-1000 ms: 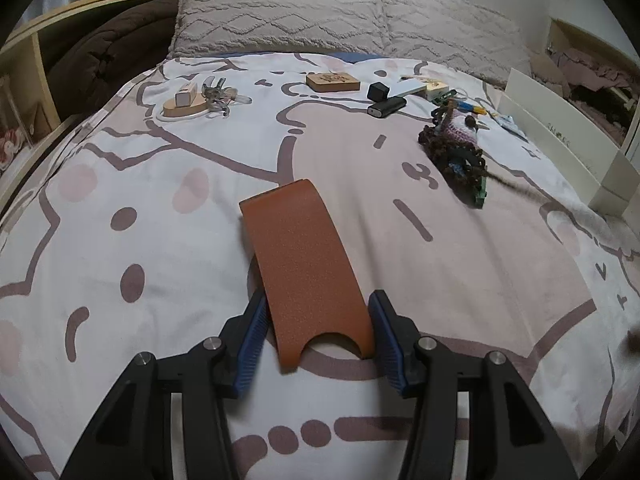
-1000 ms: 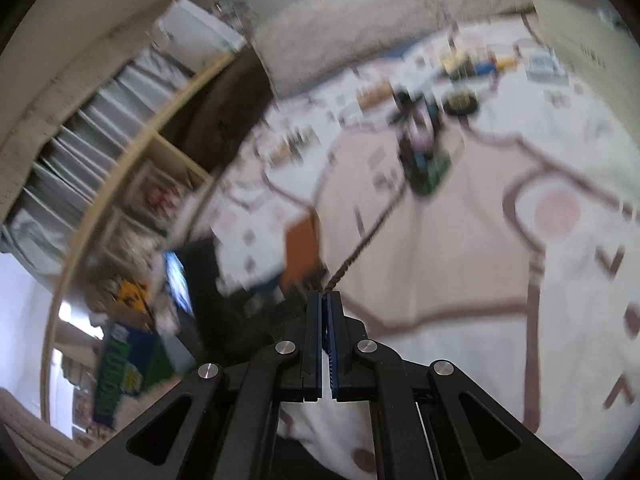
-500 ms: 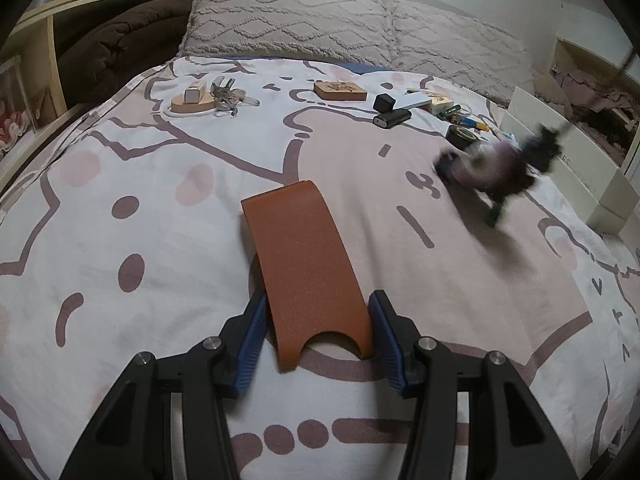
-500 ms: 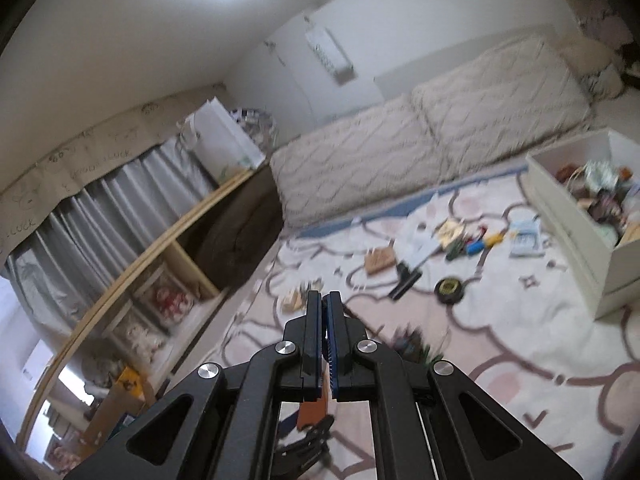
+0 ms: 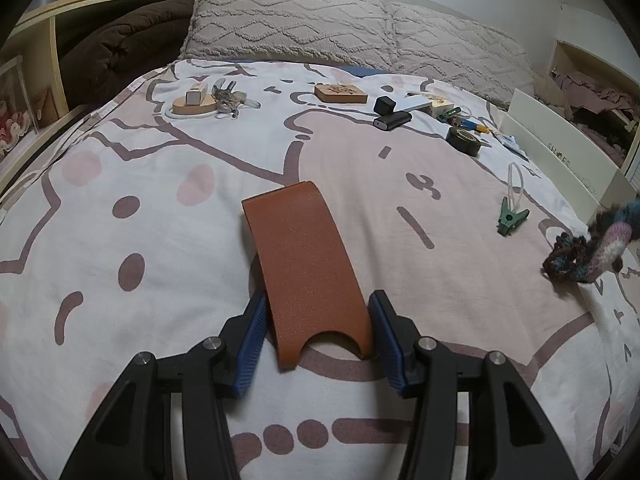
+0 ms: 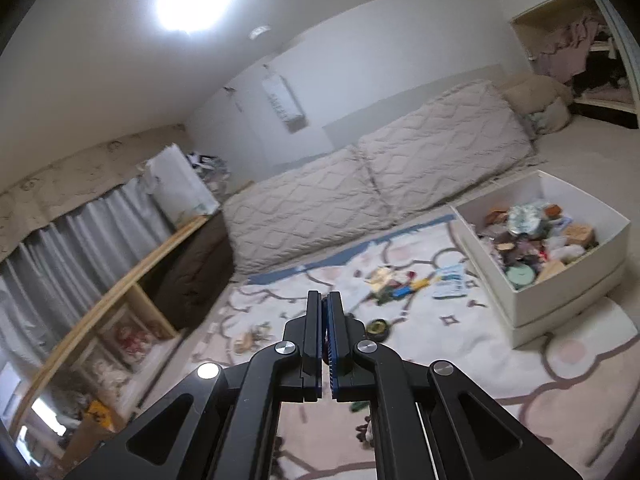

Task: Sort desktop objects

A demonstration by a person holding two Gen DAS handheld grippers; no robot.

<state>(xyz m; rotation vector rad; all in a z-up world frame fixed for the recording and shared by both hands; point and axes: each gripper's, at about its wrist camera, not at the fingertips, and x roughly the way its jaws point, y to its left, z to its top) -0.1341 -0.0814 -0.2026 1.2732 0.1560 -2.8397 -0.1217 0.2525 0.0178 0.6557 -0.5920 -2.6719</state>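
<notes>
My left gripper [image 5: 316, 308] rests low on the patterned bed cover, its blue pads closed against both sides of a curved brown leather sleeve [image 5: 304, 256]. My right gripper [image 6: 324, 300] is raised above the bed and shut, with a thin bit of cord pinched between its pads. A dark knitted pouch [image 5: 592, 252] dangles blurred at the right edge of the left wrist view, above the cover. A green clip [image 5: 510, 218] with a clear loop lies on the bed.
A white box [image 6: 540, 248] holding several sorted items stands at the bed's right side. Near the pillows [image 5: 352, 36] lie a black tape roll [image 5: 464, 141], a black power bank [image 5: 392, 120], a wooden block [image 5: 340, 93], keys [image 5: 228, 98] and a wooden stand [image 5: 194, 104]. Shelves line the left.
The right gripper rose and tilted up, lifting the knitted pouch off the bed and swinging it right. The green clip stayed behind on the cover. The left gripper kept still.
</notes>
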